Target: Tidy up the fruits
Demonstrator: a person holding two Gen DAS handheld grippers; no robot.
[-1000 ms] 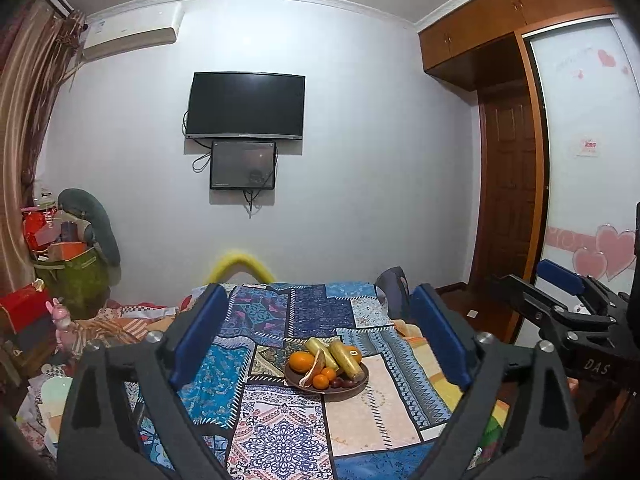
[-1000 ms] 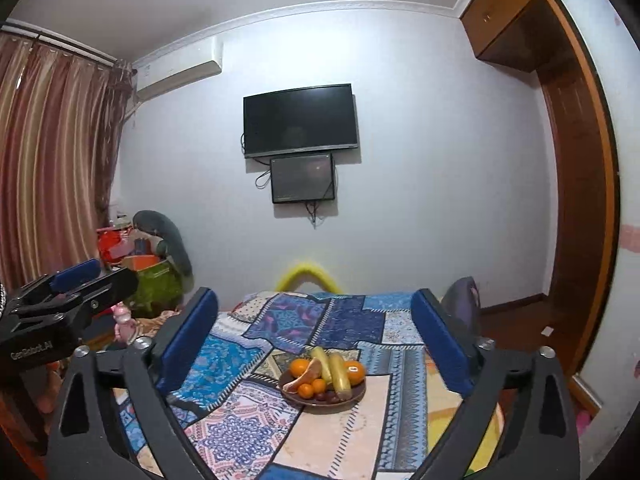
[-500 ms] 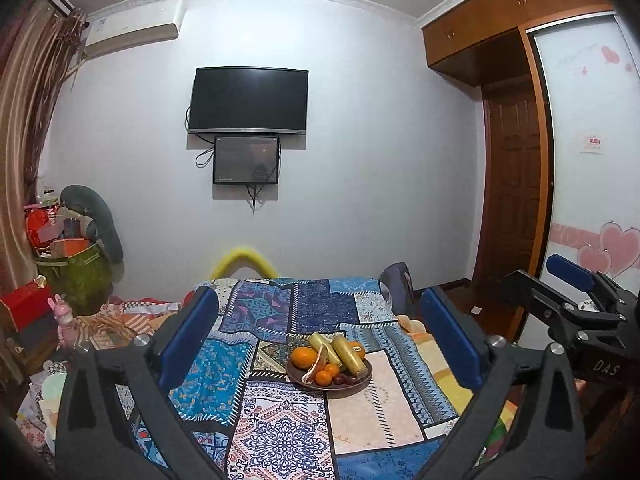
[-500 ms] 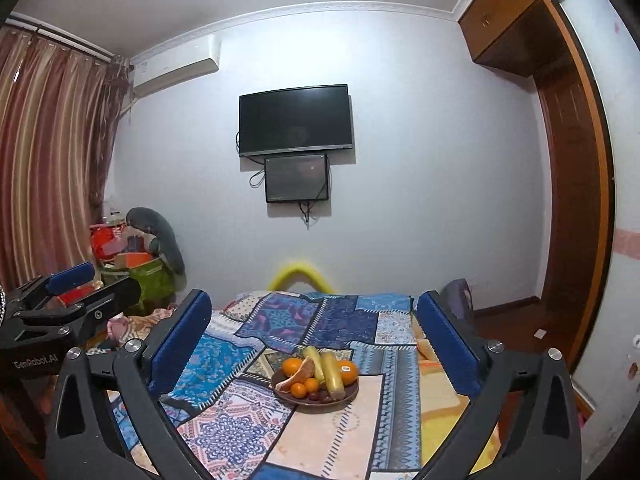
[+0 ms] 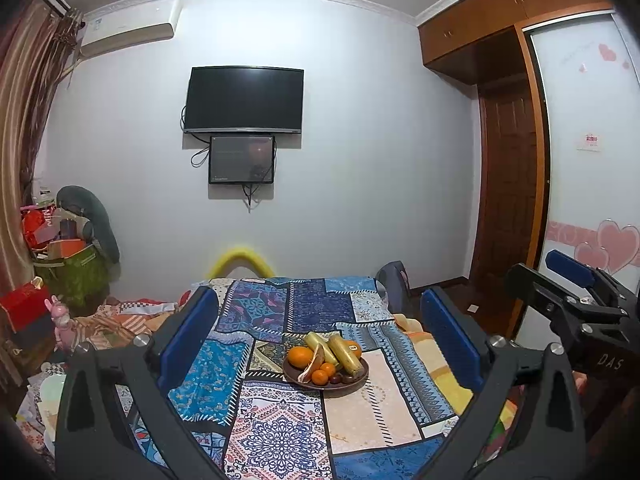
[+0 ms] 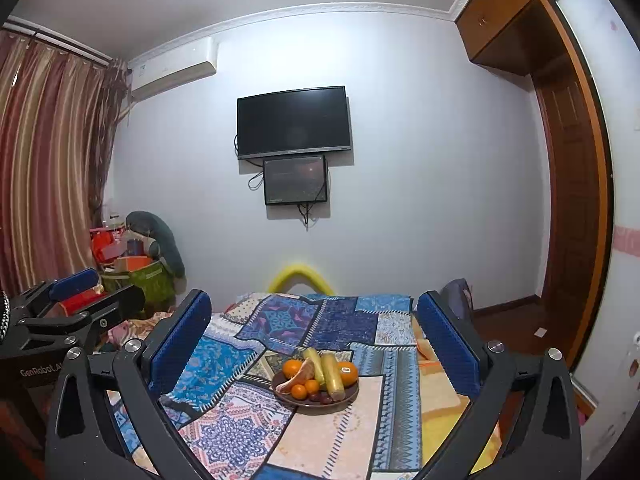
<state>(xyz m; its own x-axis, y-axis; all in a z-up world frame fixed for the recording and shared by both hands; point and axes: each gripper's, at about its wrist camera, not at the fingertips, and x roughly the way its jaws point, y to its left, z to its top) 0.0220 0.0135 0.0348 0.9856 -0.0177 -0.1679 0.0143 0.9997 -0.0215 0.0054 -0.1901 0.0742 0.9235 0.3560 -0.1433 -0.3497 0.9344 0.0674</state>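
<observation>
Your left gripper [image 5: 320,340] is spread wide with nothing between its blue pads [image 5: 188,336], held above the near part of the bed and well apart from the fruit. Your right gripper [image 6: 316,340] is likewise spread wide and empty, just as far back from the plate. In the left view, the right gripper shows at the right edge; in the right view, the left gripper [image 6: 72,312] shows at the left edge.

The fruit sits on a brown plate [image 5: 352,382] in the middle of the patchwork quilt [image 5: 280,432] that covers the bed. On the plate you have a large orange [image 5: 300,356] at the left, two yellow-green cobs of corn [image 5: 344,354] lying side by side across the middle, and a second orange [image 5: 354,348] behind them at the right. A pale wedge of peeled fruit [image 5: 316,362] leans against the large orange. Two small tangerines [image 5: 320,376] lie at the front, with a few dark round fruits [image 5: 338,378] just beside them; what kind they are is too small to tell.

Beyond the bed a black television [image 5: 244,98] hangs on the white wall with a smaller screen [image 5: 242,160] right under it.
</observation>
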